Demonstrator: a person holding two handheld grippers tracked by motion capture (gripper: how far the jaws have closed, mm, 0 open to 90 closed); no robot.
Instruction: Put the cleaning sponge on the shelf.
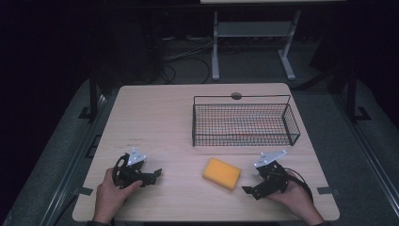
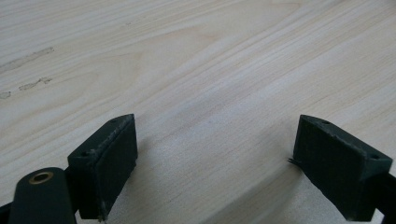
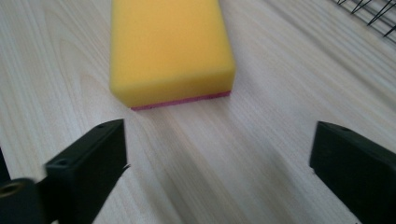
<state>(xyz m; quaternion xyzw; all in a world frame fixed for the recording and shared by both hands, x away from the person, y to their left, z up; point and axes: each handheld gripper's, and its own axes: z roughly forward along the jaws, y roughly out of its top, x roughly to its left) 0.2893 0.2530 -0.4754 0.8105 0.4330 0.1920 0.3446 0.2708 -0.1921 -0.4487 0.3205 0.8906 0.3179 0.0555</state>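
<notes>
1. We look down on a pale, wood-grained rectangular table (image 1: 155, 117) standing on a grey floor, with dark surroundings beyond it.
2. A yellow, rectangular foam sponge (image 1: 221, 173) lies flat on the table near the front edge, a little right of the middle. In the right gripper view we see a thin pink layer along its underside (image 3: 182, 101).
3. We hold the black two-jaw right gripper (image 1: 248, 190) in our right hand (image 1: 295, 197), low over the table just to the right of the sponge. Its jaws stand wide apart with only bare wood between them; the sponge lies ahead of the tips, apart from both.
4. We hold the black two-jaw left gripper (image 1: 157, 173) in our left hand (image 1: 110, 195), near the front left of the table, well apart from the sponge. Its jaws are also spread wide and grip nothing; bare table shows between them.
5. A black wire-mesh rectangular basket (image 1: 291, 125) stands behind the sponge, toward the right rear of the table. It seems to hold nothing, though the mesh makes this hard to judge from above.
6. A small, round dark cable hole (image 1: 236, 96) sits at the table's far edge, just behind the basket.
</notes>
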